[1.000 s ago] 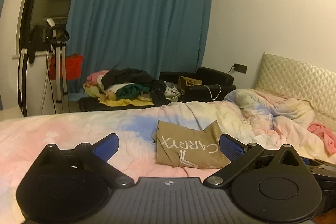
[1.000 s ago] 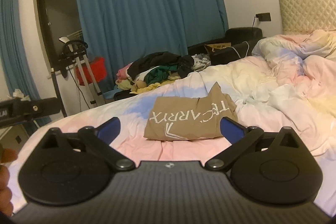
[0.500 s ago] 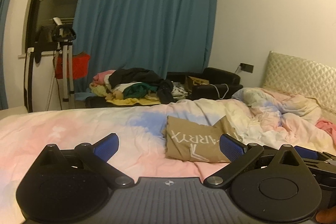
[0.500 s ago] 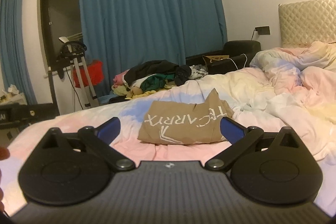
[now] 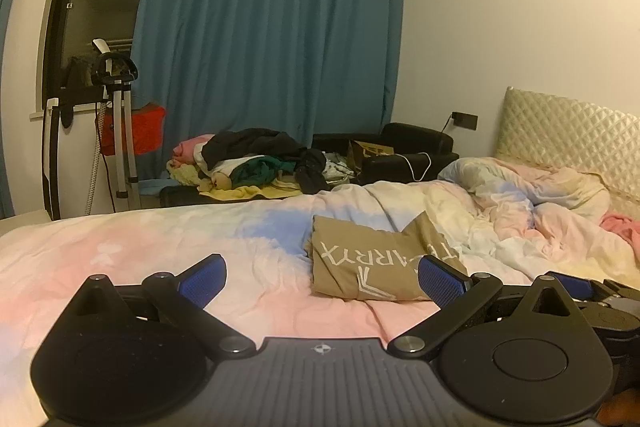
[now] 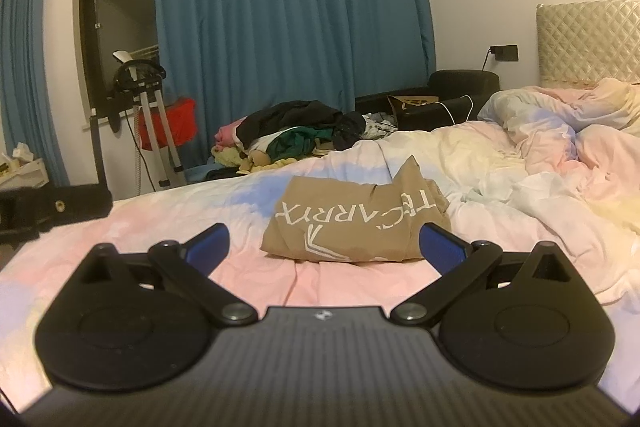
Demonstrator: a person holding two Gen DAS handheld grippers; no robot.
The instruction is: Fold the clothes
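Note:
A folded tan garment (image 5: 372,259) with white lettering lies on the pastel bedsheet (image 5: 160,243), one corner sticking up. It shows in the right wrist view as the tan garment (image 6: 352,223), straight ahead. My left gripper (image 5: 320,277) hovers open in front of the garment and to its left, with nothing between the blue pads. My right gripper (image 6: 324,245) is open too, just short of the garment's near edge, empty. The right gripper's body (image 5: 592,291) shows at the right edge of the left wrist view.
A crumpled duvet (image 6: 540,155) fills the bed's right side before a quilted headboard (image 5: 568,135). A pile of unfolded clothes (image 5: 256,159) lies beyond the bed by blue curtains (image 5: 272,27). A metal stand (image 5: 116,131) stands at left. A pink cloth (image 5: 620,227) sits far right.
Both grippers have tilted up and drawn back slightly, then eased forward, so the tan garment shifted a little in both views. It lies untouched. Both grippers stayed open.

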